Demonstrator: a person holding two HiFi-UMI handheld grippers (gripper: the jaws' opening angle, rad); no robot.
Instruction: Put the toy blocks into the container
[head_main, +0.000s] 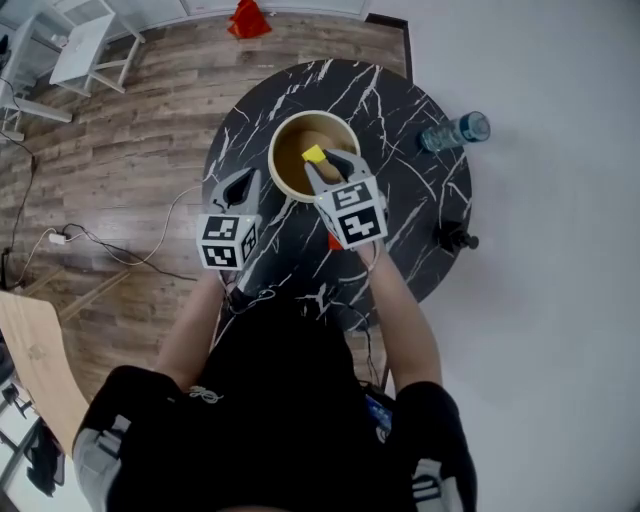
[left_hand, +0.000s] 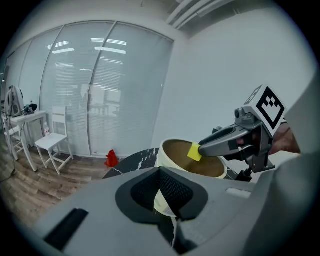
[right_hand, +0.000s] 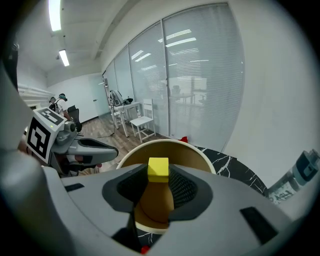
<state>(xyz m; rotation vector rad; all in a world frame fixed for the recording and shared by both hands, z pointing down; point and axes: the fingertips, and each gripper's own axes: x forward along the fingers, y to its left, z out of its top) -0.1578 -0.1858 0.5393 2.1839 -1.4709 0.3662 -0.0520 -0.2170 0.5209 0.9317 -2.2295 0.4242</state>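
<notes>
right gripper (right_hand: 159, 171) is clamped on the yellow block (right_hand: 158, 168), held right over the container (right_hand: 165, 142), with the open mouth straight below. left gripper (left_hand: 161, 170) is pinched closed and empty, just beside the rim; the right is nearer.

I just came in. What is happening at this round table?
A person works with one tool in each hand. The right tool grips a yellow block and holds it over the open container on the table. The block is not yet dropped in. The left tool is empty and hangs beside the container. A red block lies on the table, nearer the person.
</notes>
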